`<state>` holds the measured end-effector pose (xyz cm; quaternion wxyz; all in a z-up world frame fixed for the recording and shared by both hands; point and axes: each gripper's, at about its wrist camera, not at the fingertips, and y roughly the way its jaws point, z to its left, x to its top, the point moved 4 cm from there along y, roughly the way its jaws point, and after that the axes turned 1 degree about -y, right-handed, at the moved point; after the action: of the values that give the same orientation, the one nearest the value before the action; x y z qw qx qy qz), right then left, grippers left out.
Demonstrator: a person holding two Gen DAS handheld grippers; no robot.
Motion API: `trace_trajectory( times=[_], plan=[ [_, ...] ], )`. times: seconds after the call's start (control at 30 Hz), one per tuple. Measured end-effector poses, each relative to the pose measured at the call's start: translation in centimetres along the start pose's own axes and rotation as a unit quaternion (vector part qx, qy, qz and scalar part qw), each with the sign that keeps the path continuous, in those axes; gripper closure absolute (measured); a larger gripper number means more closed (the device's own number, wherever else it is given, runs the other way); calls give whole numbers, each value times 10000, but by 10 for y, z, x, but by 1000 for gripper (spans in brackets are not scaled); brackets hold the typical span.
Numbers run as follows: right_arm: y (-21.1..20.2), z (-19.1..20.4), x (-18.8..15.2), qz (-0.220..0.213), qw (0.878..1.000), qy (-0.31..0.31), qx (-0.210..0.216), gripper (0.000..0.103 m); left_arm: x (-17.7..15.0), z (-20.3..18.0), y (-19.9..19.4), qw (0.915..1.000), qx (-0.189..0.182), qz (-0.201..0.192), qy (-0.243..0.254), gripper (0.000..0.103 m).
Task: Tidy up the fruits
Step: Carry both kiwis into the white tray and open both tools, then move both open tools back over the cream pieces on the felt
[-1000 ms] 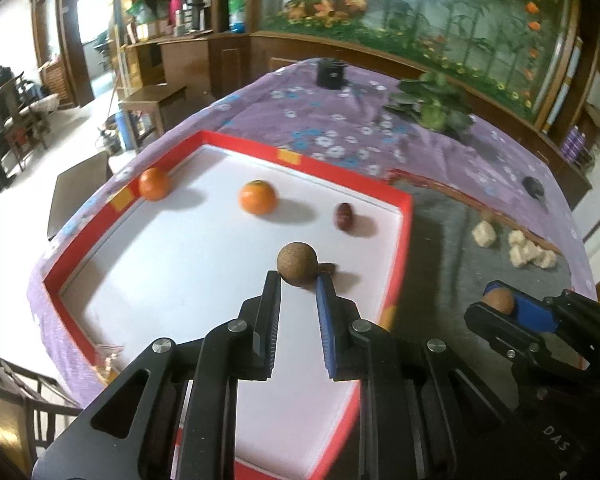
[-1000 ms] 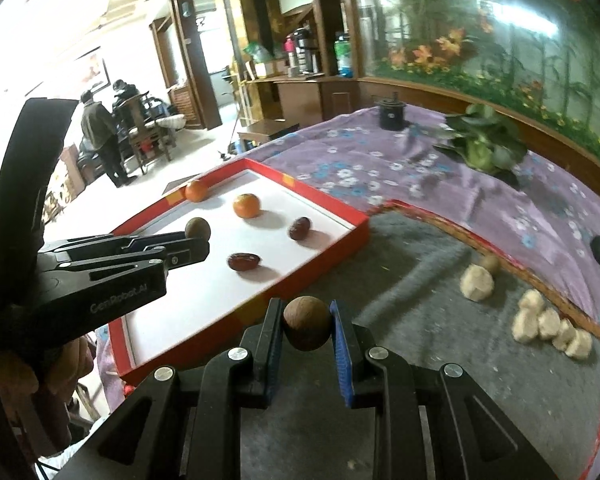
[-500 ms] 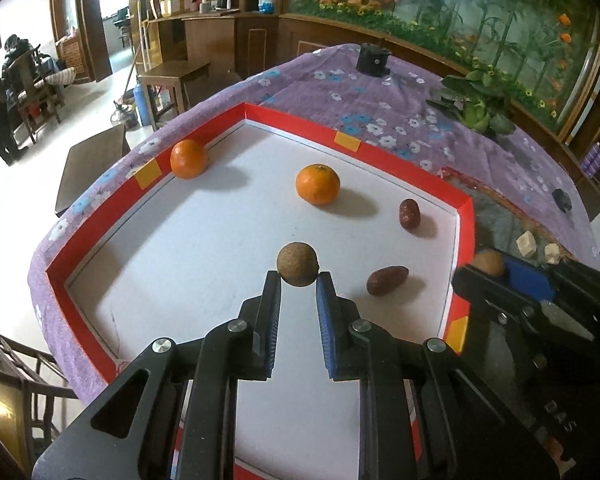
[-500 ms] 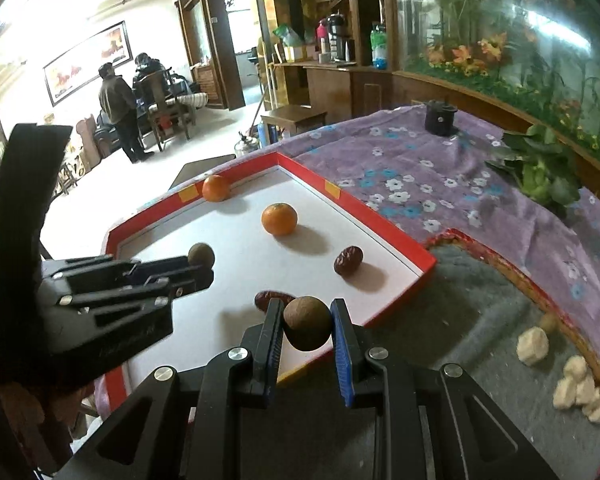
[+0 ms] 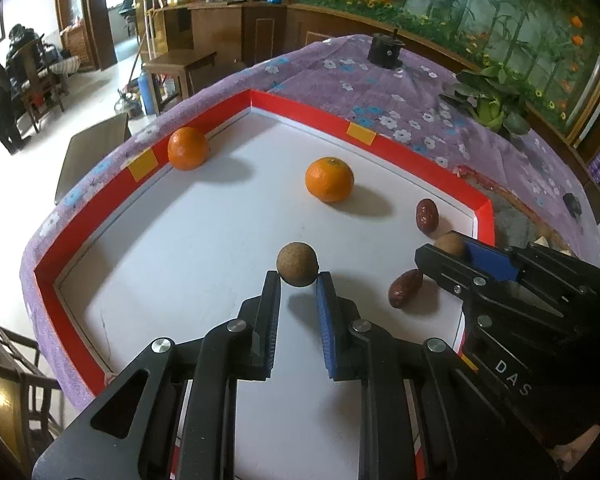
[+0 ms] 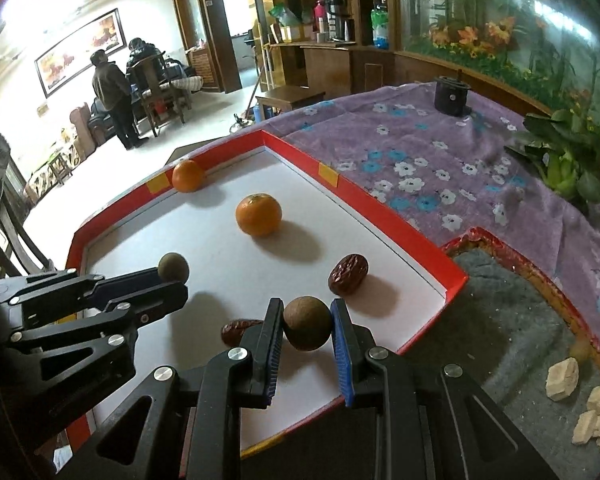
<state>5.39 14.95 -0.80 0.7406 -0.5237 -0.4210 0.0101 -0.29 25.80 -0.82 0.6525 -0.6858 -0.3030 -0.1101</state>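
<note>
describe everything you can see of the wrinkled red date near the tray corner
The red date is a dark reddish-brown oval with glossy, wrinkled skin, lying on its side on the white floor of the red-rimmed tray, close to the tray's right corner. It casts a soft shadow. Nothing touches it; the right gripper is apart from it.

A purple floral cloth [image 6: 428,160] covers the table. On it, a black canister [image 6: 451,96] stands near the far edge and a green plant [image 6: 568,164] lies right of the canister.

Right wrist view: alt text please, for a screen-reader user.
The right claw grips a round brown fruit over a red-rimmed white tray holding two oranges and two dates. The left claw at left holds a similar fruit.
</note>
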Motion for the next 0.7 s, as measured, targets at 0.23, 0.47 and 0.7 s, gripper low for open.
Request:
trace_trajectory(
  times=[0.23,0.47,0.7],
  plan=[
    [-10,-5,-4,-146,9995,197,199,61,0,0,-3,10000,-5,-12,-80,59],
    [-43,-9,-16,-425,9989,185,62,60,-1,-8,-14,9997,161,-201,14,49],
    [-75,-25,-35,-544,9976,397,-136,57,-2,-34,-31,9988,100,-416,259,49]
  ],
)
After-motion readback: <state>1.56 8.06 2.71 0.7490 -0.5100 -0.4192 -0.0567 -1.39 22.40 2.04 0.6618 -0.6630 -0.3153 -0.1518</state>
